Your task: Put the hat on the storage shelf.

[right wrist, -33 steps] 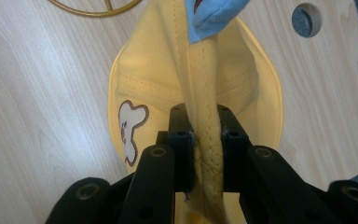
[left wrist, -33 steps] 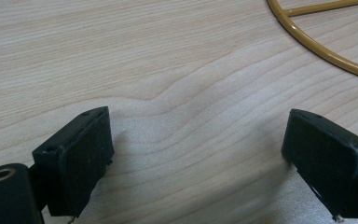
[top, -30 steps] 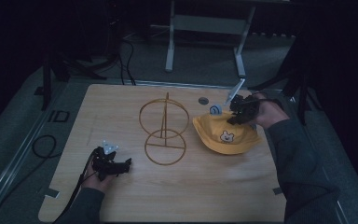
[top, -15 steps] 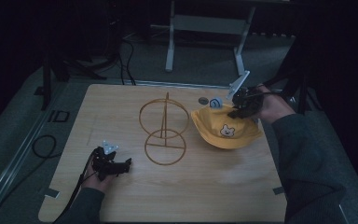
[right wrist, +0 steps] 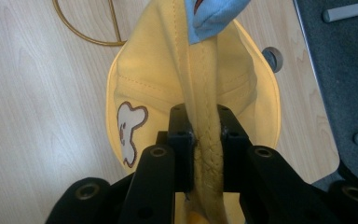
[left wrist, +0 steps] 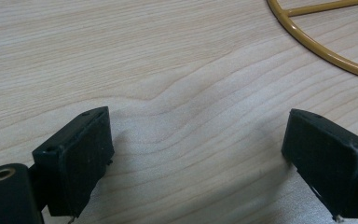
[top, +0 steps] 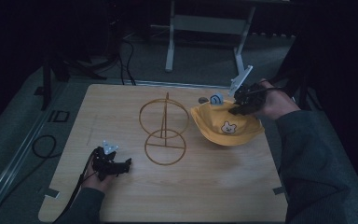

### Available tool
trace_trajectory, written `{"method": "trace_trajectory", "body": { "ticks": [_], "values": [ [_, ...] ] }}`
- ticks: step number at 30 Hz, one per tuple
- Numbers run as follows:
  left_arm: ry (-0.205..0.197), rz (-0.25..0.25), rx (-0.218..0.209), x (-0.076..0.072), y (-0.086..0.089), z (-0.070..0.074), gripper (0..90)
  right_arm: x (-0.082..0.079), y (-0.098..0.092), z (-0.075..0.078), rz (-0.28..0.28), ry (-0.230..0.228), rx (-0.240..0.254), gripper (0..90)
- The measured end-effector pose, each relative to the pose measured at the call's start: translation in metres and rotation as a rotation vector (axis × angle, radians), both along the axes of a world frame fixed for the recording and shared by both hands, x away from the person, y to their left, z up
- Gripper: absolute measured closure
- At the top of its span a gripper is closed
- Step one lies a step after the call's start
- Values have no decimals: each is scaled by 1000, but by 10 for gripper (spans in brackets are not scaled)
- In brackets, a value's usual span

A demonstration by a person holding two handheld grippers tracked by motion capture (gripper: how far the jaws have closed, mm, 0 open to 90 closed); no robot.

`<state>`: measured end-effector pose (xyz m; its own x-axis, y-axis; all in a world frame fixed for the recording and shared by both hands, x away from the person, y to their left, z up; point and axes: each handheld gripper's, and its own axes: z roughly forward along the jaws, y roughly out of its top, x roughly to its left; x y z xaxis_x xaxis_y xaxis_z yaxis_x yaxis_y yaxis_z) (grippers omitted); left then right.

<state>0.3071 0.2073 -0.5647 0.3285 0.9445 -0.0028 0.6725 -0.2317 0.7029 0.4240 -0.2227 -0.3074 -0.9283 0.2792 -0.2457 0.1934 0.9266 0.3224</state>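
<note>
The yellow fabric bucket hat [top: 226, 126] with a small white bear patch on its side is at the right of the pale wooden table [top: 121, 107], its brim pinched in the right gripper [right wrist: 204, 140], whose black jaws are clamped tight on a folded, stitched strip of the yellow cloth. In the right gripper view the hat [right wrist: 168, 88] hangs away from the jaws with the bear patch to the left, and a light blue cloth tab [right wrist: 214, 14] sits at the far end of the fold. In the high view the right gripper [top: 242, 100] is held at the hat's far right edge, and the blue tab [top: 216, 99] stands up at the hat's rear rim, beside a small dark round spot [top: 202, 100] on the table. Whether anything is inside the hat cannot be told. Just left of the hat stands a gold wire stand [top: 164, 128] made of an upright ring on a post over a flat ring base; it is close to the hat without clearly touching it. The left gripper [top: 112, 164] rests low at the near left of the table, well apart from the hat. In the left gripper view its jaws are spread wide with bare wood between them [left wrist: 198, 154], and a curve of the gold base ring [left wrist: 326, 53] crosses the upper right corner.
</note>
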Motion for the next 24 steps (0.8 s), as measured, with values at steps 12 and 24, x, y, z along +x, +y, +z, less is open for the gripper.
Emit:
{"method": "trace_trajectory", "body": {
  "ticks": [12,24],
  "values": [
    [1,0,0,0,0,0,89,-5,1,13,15,-17,17,794],
    [1,-1,1,0,0,0,89,-9,-3,26,23,-55,44,802]
  ]
}}
